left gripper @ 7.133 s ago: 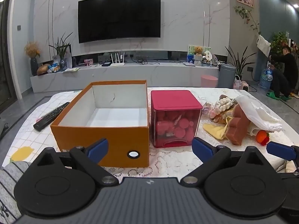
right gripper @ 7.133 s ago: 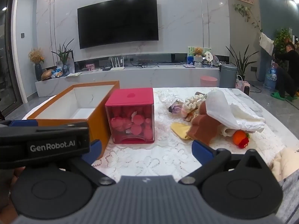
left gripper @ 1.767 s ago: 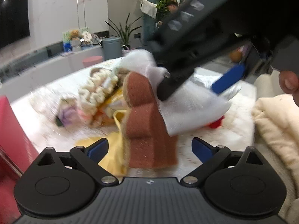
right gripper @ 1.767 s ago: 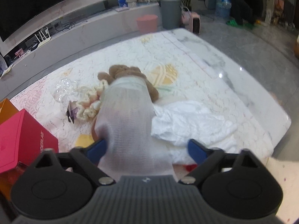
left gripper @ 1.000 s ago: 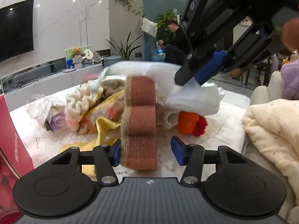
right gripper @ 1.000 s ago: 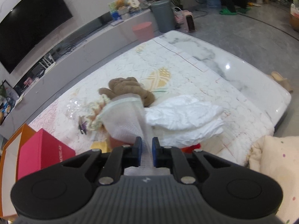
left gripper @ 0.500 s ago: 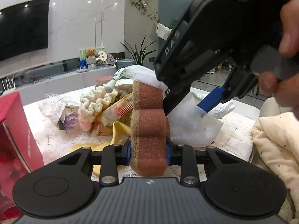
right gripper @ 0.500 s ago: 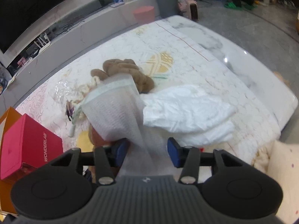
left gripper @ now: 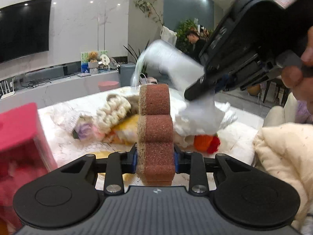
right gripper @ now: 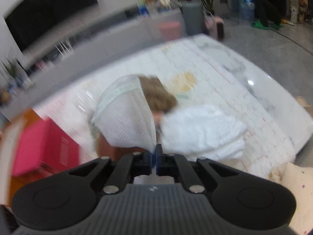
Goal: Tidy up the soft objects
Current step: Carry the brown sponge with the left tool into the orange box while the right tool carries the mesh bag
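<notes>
Pink plastic, a lidded box (left gripper: 19, 135), fills the far left of the left wrist view, blurred, standing on the lace-covered desk (left gripper: 238, 137). To its right lies a heap of soft things: a purple fabric flower (left gripper: 82, 131), a cream knitted piece (left gripper: 115, 111) and yellow cloth (left gripper: 127, 123) under it. In the middle, the left gripper (left gripper: 155, 159) has its jaws clenched on the bottom lobe of a brown three-lobed sponge (left gripper: 155, 129), which stands upright between the blue pads. Right of the sponge, a white mesh cloth (left gripper: 172, 62) hangs lifted above the pile, pinched by the right gripper (left gripper: 203, 90), whose black body comes in from the upper right with a hand (left gripper: 299, 78) behind it. Below it sit crumpled white cloth (left gripper: 225, 115) and an orange and red knitted toy (left gripper: 205, 143), then a cream blanket (left gripper: 283, 150) at the far right.

From the right wrist view, blurred, the right gripper's (right gripper: 156, 156) jaws are fully closed on the mesh cloth's (right gripper: 125, 121) edge; a brown plush (right gripper: 158, 94) lies beyond.
</notes>
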Motion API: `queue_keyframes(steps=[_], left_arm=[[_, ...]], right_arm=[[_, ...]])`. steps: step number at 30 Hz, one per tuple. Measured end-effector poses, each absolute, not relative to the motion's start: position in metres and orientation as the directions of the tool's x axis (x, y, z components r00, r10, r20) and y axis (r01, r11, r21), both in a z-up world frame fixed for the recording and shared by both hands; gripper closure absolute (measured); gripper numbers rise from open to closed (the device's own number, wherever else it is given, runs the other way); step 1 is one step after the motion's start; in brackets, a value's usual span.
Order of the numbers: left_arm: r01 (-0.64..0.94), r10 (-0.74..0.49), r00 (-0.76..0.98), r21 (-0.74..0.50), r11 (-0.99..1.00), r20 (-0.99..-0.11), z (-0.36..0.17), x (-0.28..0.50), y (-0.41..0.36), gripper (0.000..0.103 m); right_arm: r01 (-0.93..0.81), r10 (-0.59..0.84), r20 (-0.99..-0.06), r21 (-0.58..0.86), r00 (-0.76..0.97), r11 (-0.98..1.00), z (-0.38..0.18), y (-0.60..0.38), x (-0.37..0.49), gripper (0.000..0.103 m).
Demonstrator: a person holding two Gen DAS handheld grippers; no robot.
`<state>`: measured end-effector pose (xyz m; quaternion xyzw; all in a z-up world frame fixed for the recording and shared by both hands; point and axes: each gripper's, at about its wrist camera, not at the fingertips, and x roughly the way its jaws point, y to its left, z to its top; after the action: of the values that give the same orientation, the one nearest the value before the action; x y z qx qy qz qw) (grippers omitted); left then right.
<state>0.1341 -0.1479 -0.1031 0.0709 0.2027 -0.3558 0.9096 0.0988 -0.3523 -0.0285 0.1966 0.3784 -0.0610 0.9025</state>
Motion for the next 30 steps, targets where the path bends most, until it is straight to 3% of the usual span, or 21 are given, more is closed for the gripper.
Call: queue_keyframes(steps=[4,8,14,20,30], left_arm=[[0.653,-0.6,0.703,0.012,0.757,-0.382,-0.08,0.119,-0.133,0.067],[0.616,-0.549,0.761,0.118,0.779,-0.345,-0.059,0.1,-0.119,0.067],[0.491,-0.422,0.848,0.176,0.853,-0.322,-0.023,0.075,-0.08,0.067],[0.314,-0.241,0.923,0.221,0.923,-0.301,0.015,0.053,-0.017,0.067],[0.024,0.077,0.962,0.362,0.932,-0.263,0.023,0.065,0.053,0.067]], right_arm=[[0.245,0.063,-0.603,0.414,0.795,0.877,-0.008,-0.364,0.081,0.103],[0.281,0.053,-0.59,0.459,0.805,0.843,-0.009,-0.375,0.075,0.103],[0.263,0.051,-0.54,0.489,0.84,0.832,0.005,-0.371,0.066,0.102],[0.097,0.19,-0.457,0.534,0.869,0.84,0.029,-0.328,0.064,0.102],[-0.19,0.403,-0.422,0.462,0.812,0.866,0.076,-0.158,0.082,0.103]])
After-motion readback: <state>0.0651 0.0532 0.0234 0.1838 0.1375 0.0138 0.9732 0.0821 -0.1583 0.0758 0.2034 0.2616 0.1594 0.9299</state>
